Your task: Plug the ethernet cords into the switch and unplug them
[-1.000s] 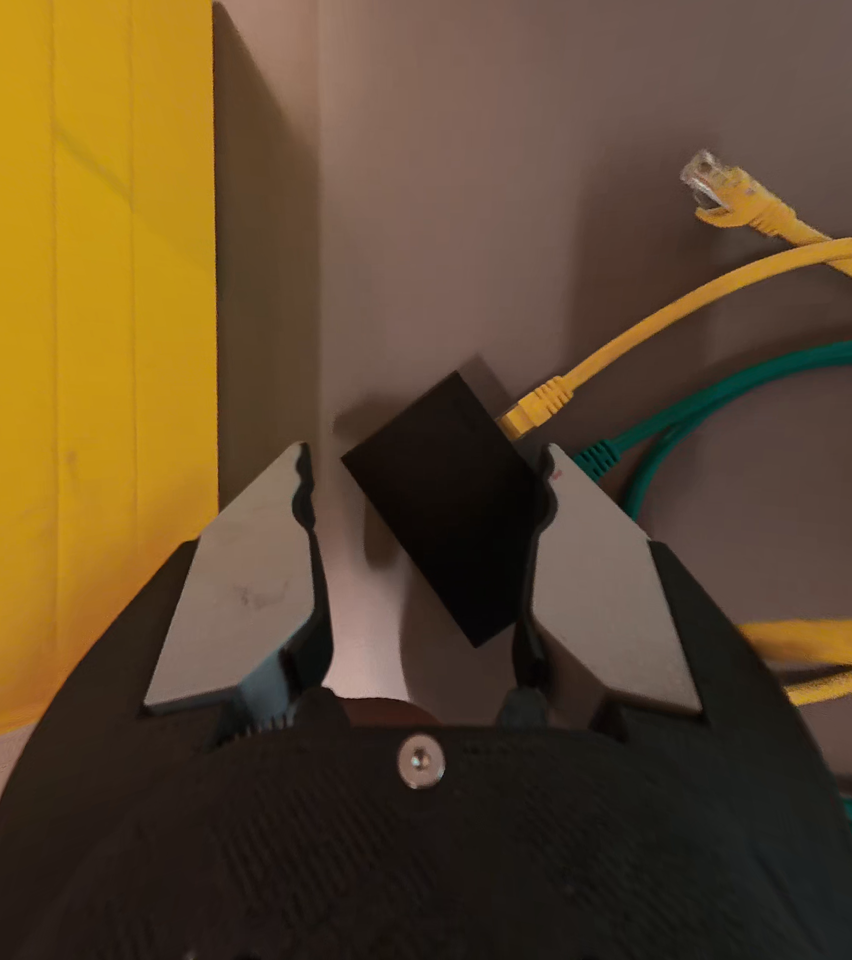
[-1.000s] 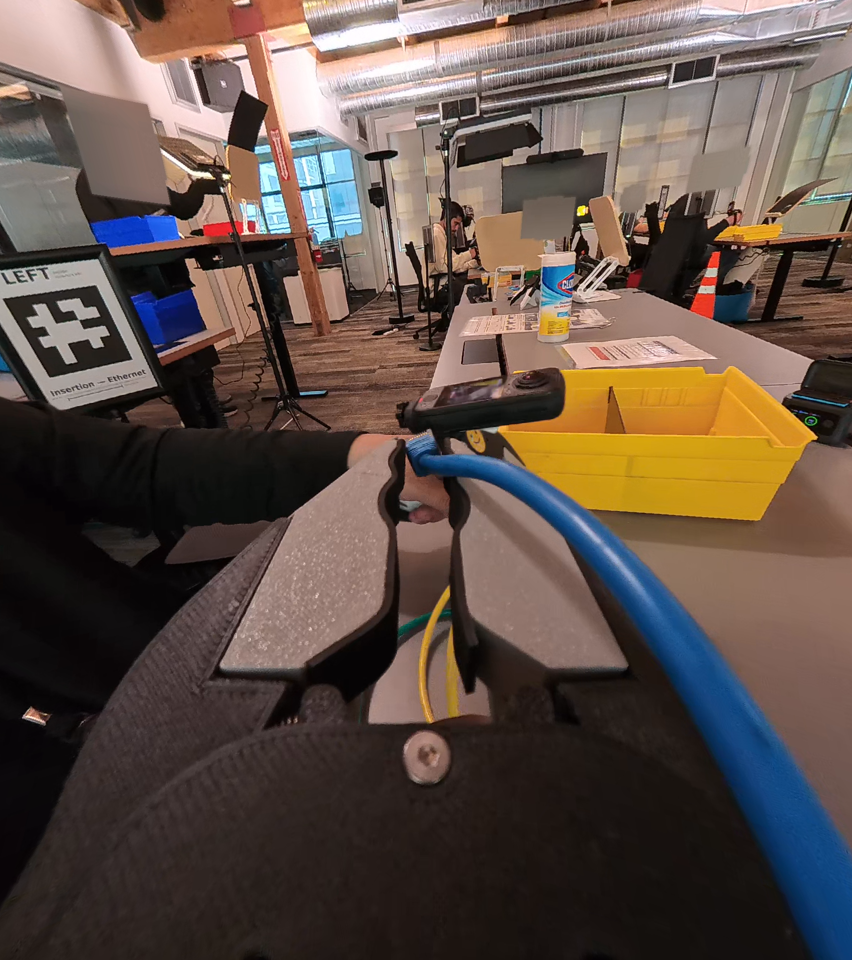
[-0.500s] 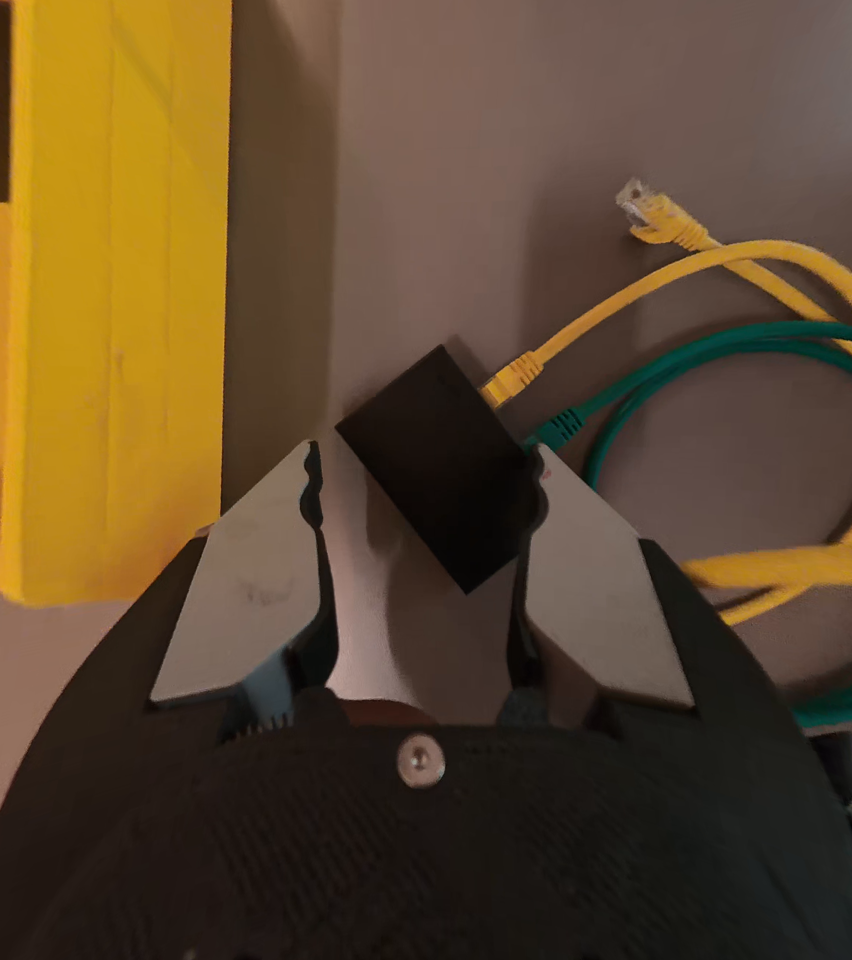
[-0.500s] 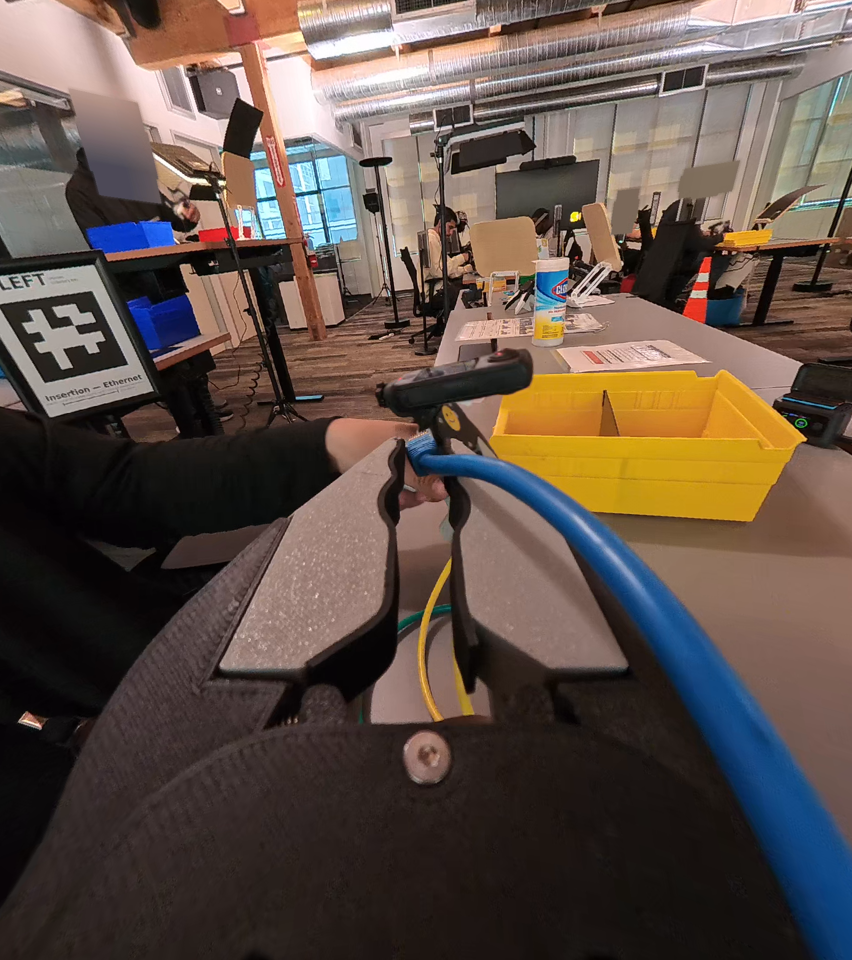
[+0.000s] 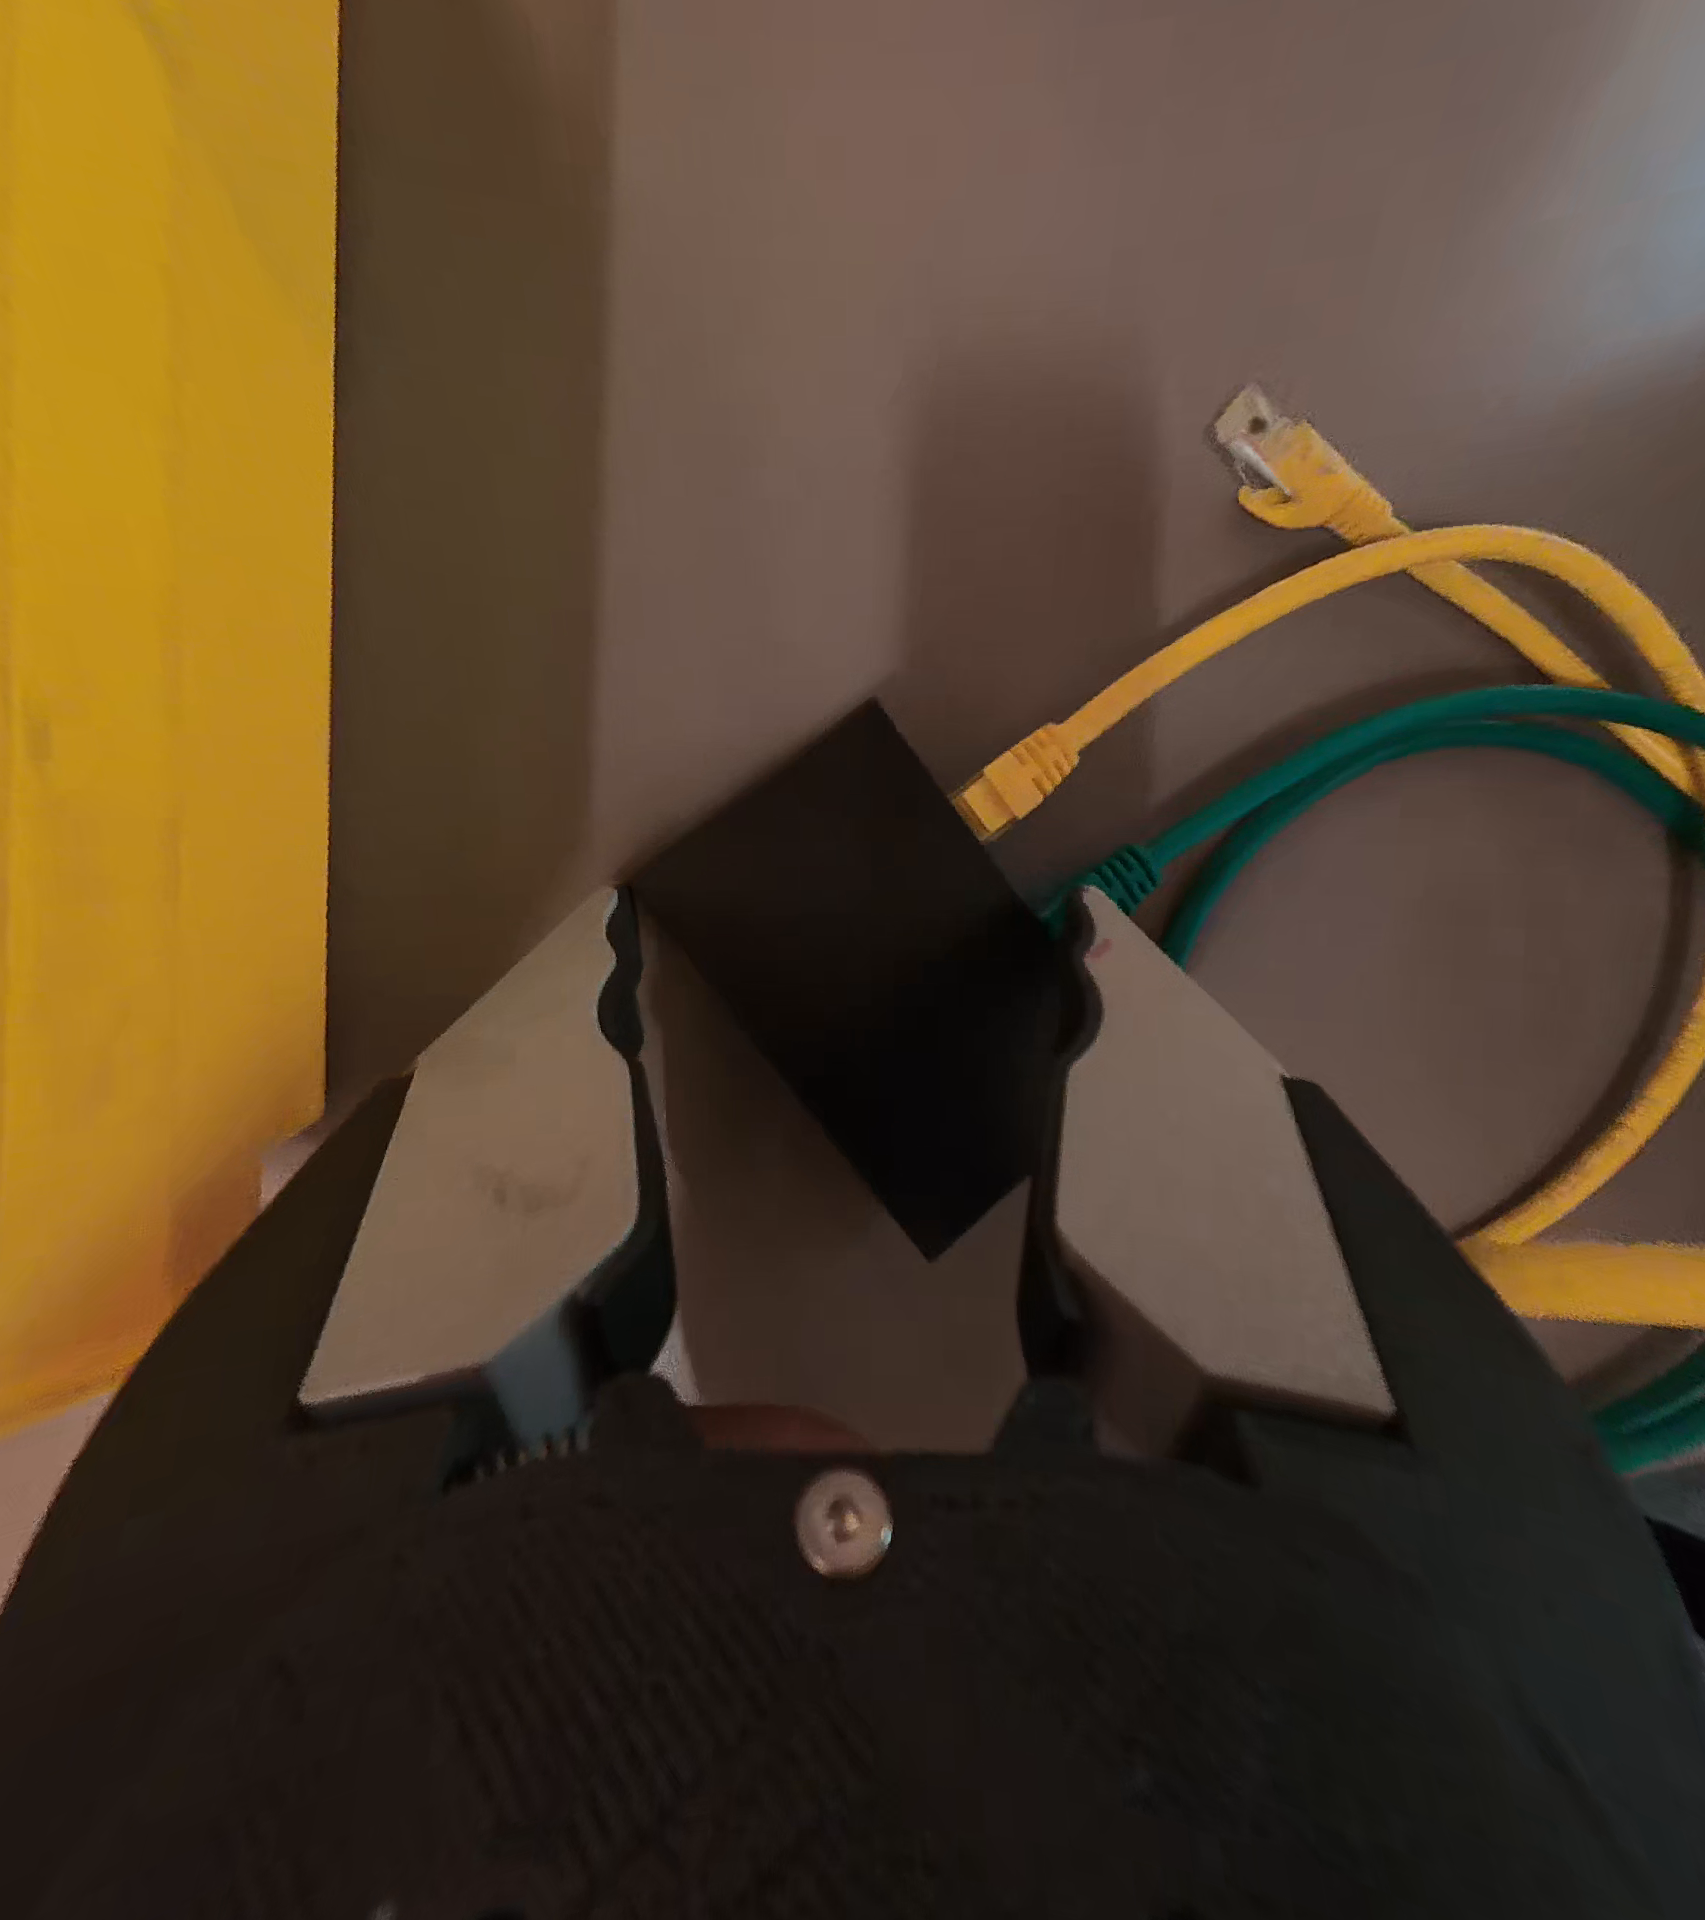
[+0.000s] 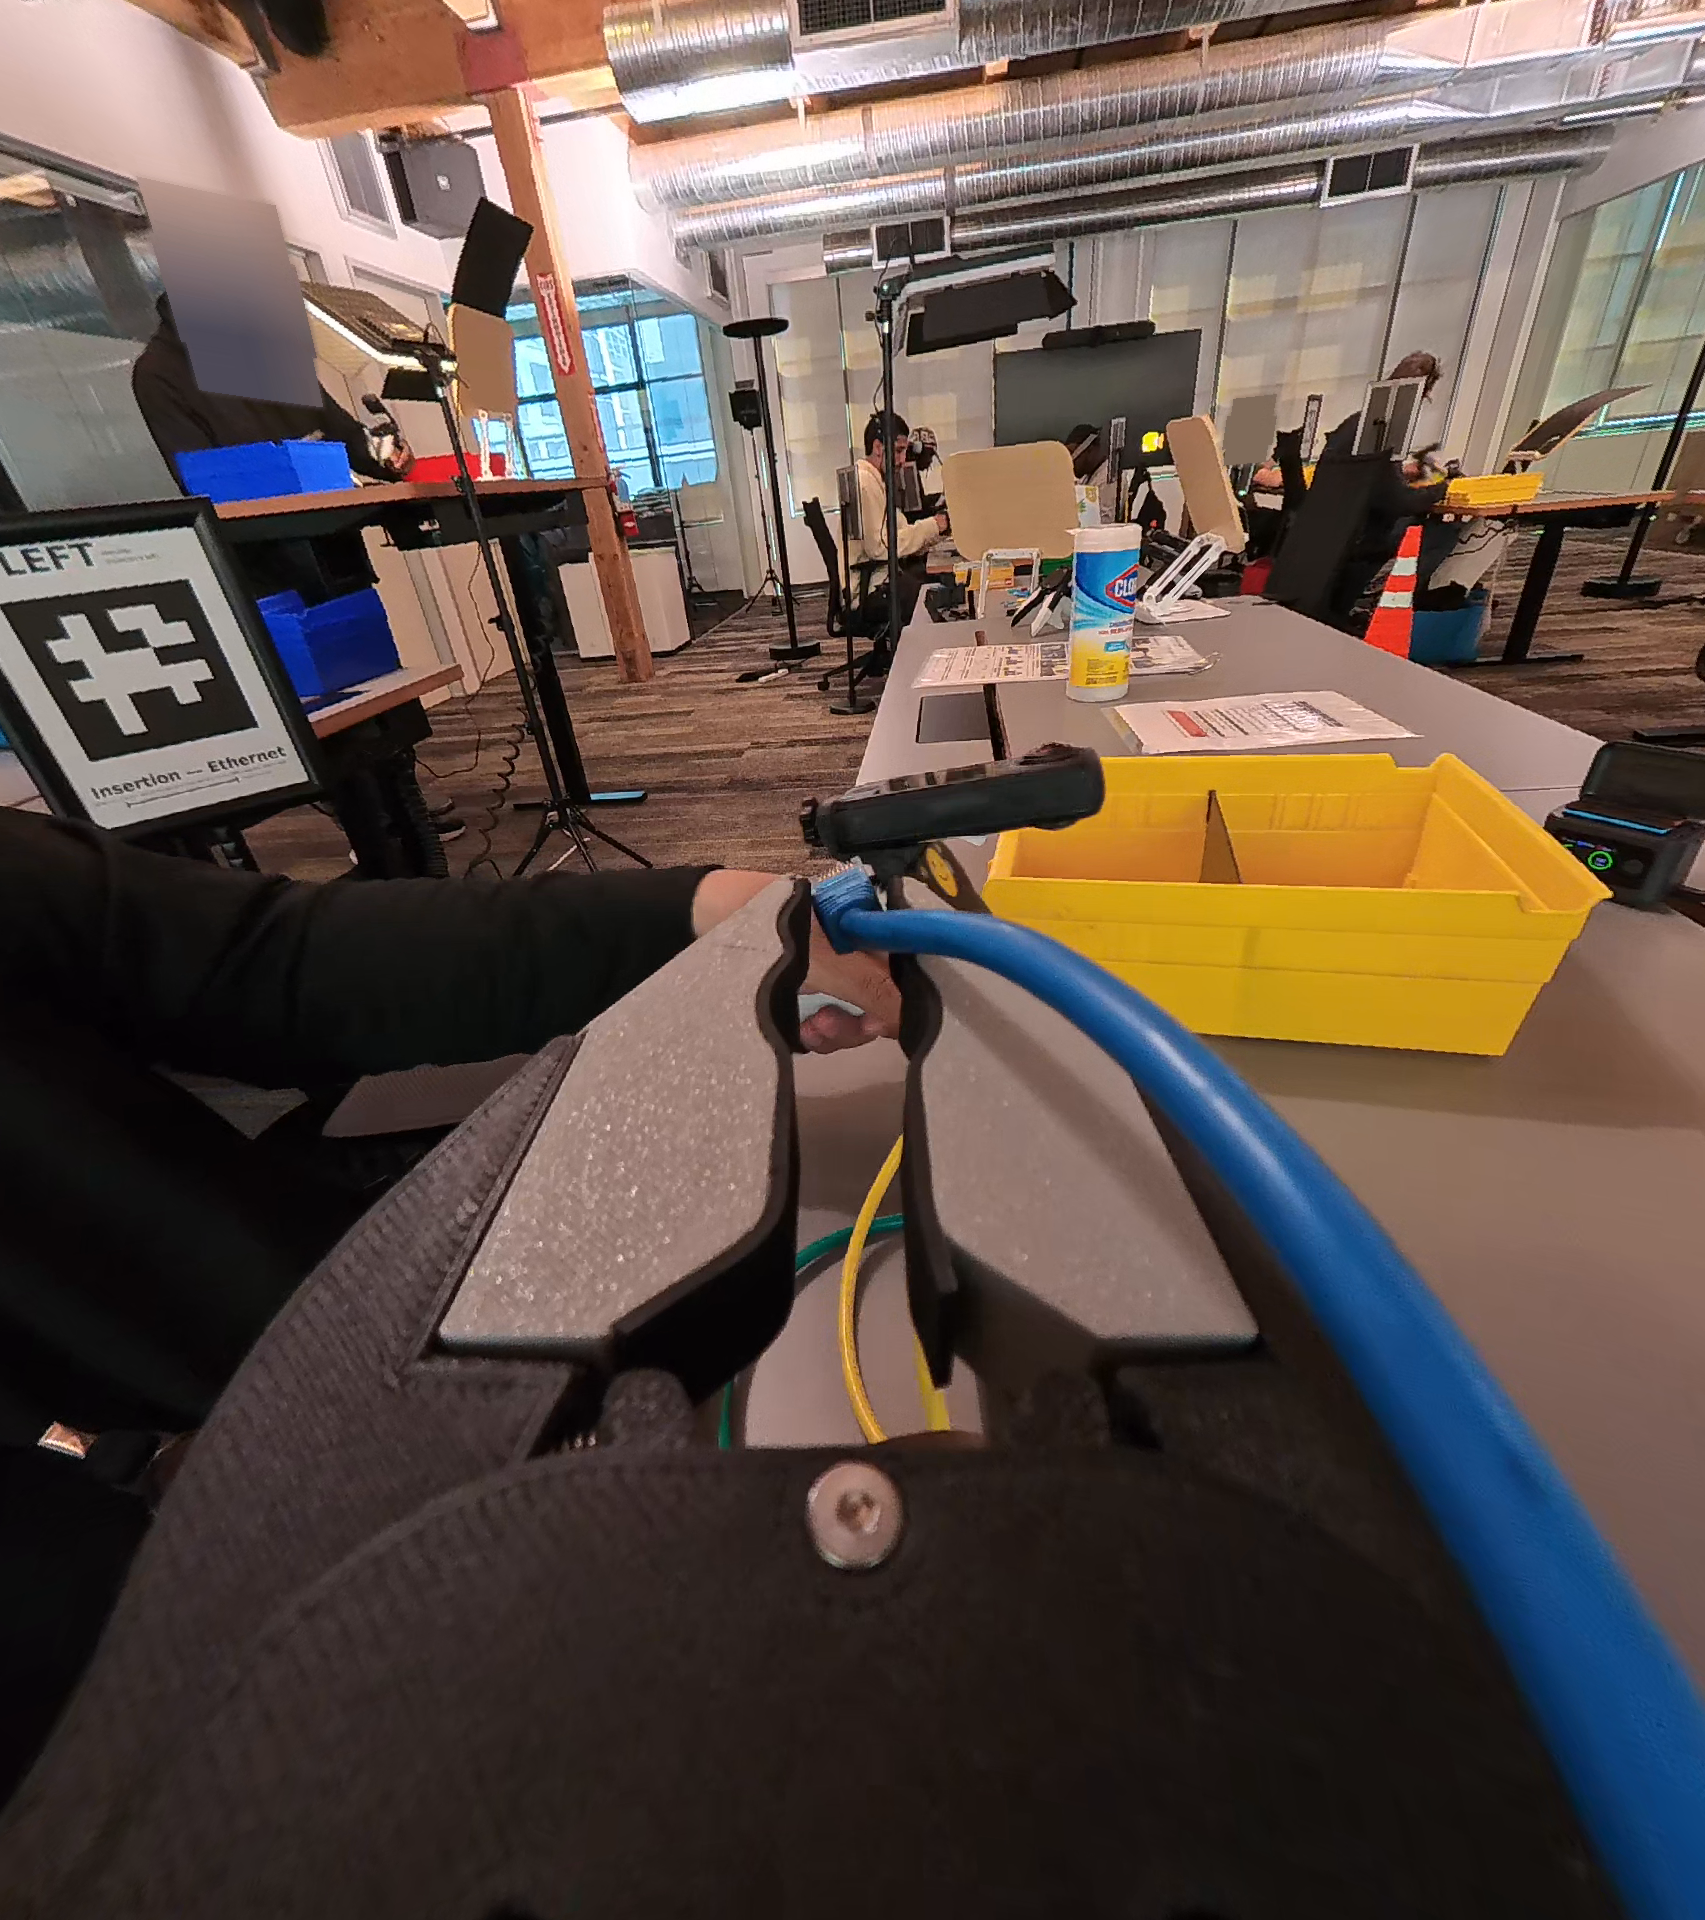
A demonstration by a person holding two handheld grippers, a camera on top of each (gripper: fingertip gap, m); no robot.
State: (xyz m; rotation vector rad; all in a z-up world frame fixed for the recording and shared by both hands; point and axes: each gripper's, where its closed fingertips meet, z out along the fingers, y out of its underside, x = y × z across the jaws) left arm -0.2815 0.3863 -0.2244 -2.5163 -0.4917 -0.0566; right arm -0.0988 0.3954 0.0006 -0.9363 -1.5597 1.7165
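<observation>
The black switch [image 5: 848, 977] lies turned at an angle on the grey table. A yellow cord [image 5: 1019, 779] and a green cord [image 5: 1128, 873] are plugged into its far right side. My left gripper [image 5: 848, 925] is open with its fingers on either side of the switch, the right finger at the switch's corner. The yellow cord's other plug [image 5: 1284, 457] lies loose farther back. My right gripper [image 6: 843, 935] is shut on the plug of a blue cord [image 6: 1191, 1132] and holds it above the table. The left gripper [image 6: 952, 810] and the hand holding it show just beyond.
A yellow divided bin [image 6: 1284, 904] stands close to the switch and also shows in the left wrist view [image 5: 100, 623]. A small black device [image 6: 1637, 831], a wipes canister [image 6: 1102, 613] and papers lie farther back. A framed sign [image 6: 121, 665] stands at the left. Across from one pair of fingers to the other is roughly 30 cm.
The left gripper's view pulled back, then moved in over the switch again, and its jaws narrowed a little. The right gripper has held the blue plug almost still.
</observation>
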